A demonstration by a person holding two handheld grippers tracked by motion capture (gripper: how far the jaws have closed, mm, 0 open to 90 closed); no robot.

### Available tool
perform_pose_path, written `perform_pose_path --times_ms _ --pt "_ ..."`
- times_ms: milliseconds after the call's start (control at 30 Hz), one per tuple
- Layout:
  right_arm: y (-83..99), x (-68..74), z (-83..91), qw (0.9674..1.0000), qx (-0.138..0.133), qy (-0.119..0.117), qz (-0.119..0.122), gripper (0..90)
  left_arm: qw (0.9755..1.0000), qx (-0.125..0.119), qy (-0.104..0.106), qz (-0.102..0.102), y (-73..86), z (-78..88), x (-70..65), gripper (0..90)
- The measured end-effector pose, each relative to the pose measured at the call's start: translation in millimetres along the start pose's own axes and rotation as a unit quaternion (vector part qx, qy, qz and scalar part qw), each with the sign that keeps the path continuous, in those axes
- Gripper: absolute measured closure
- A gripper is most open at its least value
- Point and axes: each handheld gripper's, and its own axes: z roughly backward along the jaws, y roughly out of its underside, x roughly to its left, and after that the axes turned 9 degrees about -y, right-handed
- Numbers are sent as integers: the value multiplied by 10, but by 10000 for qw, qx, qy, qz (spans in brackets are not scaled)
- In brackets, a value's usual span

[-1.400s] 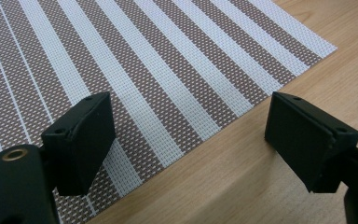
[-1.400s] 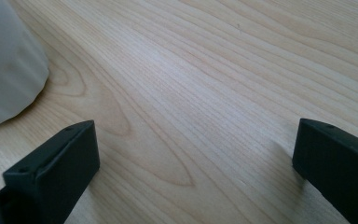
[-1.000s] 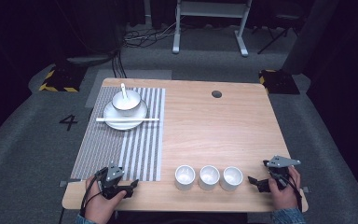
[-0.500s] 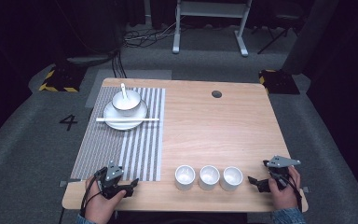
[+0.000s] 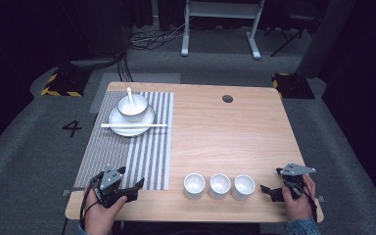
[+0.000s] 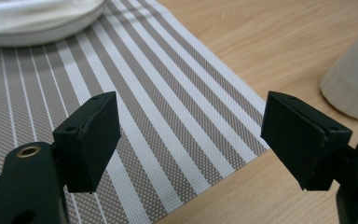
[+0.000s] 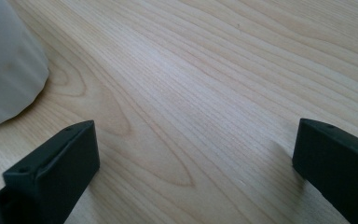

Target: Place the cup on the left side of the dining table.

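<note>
Three white cups [image 5: 219, 186] stand in a row near the table's front edge. A white bowl [image 5: 132, 105] with a spoon in it sits on a white plate [image 5: 120, 125] on the striped placemat [image 5: 142, 152], and white chopsticks [image 5: 133, 126] lie across the plate. My left gripper [image 5: 131, 181] rests open at the placemat's front corner, left of the cups; in the left gripper view its jaws stand wide apart over the placemat [image 6: 168, 116], one cup [image 6: 354, 79] at the right. My right gripper [image 5: 270, 183] is open on bare wood, right of the cups, with a cup [image 7: 7, 70] at its left.
The wooden table [image 5: 225, 142] has a round cable hole [image 5: 227, 98] near its far edge. Grey carpet surrounds the table, and a white stand's legs [image 5: 220, 29] are behind it.
</note>
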Motion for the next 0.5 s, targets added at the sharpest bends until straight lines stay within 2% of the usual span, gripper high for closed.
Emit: perform_pose_path --times_ms 67,200,500 --pt "0 1 0 10000 0 0 -2 4 9998 -162 -84 -38 -21 32 -1 202" --pt "0 1 0 10000 0 0 -3 4 9993 -296 -221 -39 -55 85 2 209" --pt "0 0 0 10000 -2 -1 -1 5 9987 -430 -231 -126 -140 123 -44 216"
